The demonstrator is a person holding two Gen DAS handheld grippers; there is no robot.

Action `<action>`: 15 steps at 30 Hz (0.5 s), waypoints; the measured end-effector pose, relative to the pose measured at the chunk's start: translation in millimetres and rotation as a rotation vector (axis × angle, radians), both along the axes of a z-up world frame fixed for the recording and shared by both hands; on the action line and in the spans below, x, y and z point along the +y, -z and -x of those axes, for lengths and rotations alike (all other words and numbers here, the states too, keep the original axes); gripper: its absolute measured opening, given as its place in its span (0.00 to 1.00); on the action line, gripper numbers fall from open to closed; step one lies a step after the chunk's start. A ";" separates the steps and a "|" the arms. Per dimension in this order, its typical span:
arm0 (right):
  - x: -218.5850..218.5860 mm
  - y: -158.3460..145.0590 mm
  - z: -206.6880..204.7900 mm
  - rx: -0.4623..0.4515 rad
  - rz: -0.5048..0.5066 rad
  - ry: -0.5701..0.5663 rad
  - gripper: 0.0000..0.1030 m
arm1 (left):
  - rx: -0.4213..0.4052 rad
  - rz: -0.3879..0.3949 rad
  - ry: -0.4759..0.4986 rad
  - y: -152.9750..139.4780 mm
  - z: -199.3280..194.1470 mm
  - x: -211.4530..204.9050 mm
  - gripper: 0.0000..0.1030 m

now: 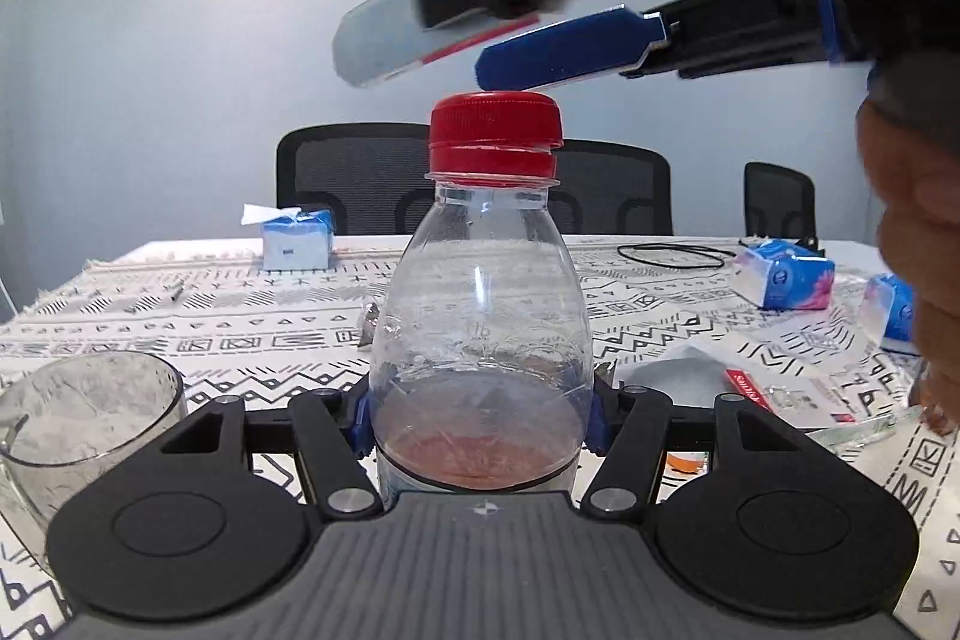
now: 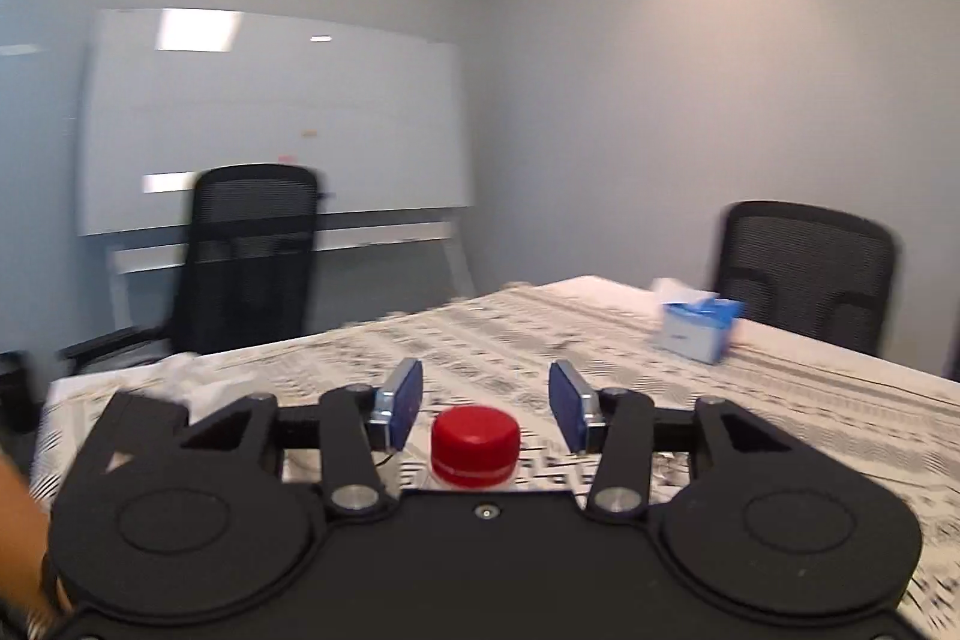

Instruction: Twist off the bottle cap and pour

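A clear plastic bottle (image 1: 480,316) stands upright on the patterned tablecloth (image 1: 210,334) with a little reddish liquid in its base. My left gripper (image 1: 480,418) is shut on the bottle's lower body, one blue pad on each side. The red cap (image 1: 495,124) rests on the neck, slightly askew above its ring. My right gripper (image 1: 420,67) hovers just above the cap, blurred. In the right wrist view the right gripper (image 2: 486,394) stands open; the cap (image 2: 475,445) sits low between its blue pads (image 2: 405,400), touching neither.
A clear glass cup (image 1: 90,412) stands at the left beside the left gripper. A blue tissue box (image 1: 294,244) sits at the far left of the table, tissue packs (image 1: 786,280) and a card packet (image 1: 750,388) at the right. A person's hand (image 1: 918,250) is at the right edge. Black chairs (image 2: 252,256) ring the table.
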State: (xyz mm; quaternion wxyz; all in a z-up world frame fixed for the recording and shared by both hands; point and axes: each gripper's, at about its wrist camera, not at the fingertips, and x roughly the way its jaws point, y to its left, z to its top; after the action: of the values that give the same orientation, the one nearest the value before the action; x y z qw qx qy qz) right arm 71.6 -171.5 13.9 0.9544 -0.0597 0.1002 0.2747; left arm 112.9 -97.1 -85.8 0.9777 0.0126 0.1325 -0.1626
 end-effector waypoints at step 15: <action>34.1 9.8 12.4 0.079 0.097 0.208 0.31 | -0.001 -0.006 -0.044 -1.3 -2.0 -2.2 0.56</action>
State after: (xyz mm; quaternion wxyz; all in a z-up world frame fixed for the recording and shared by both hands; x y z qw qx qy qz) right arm 59.2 -137.3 4.1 0.9691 -0.0841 0.1563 0.1710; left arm 114.9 -99.3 -84.5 0.9811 0.0127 0.1327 -0.1405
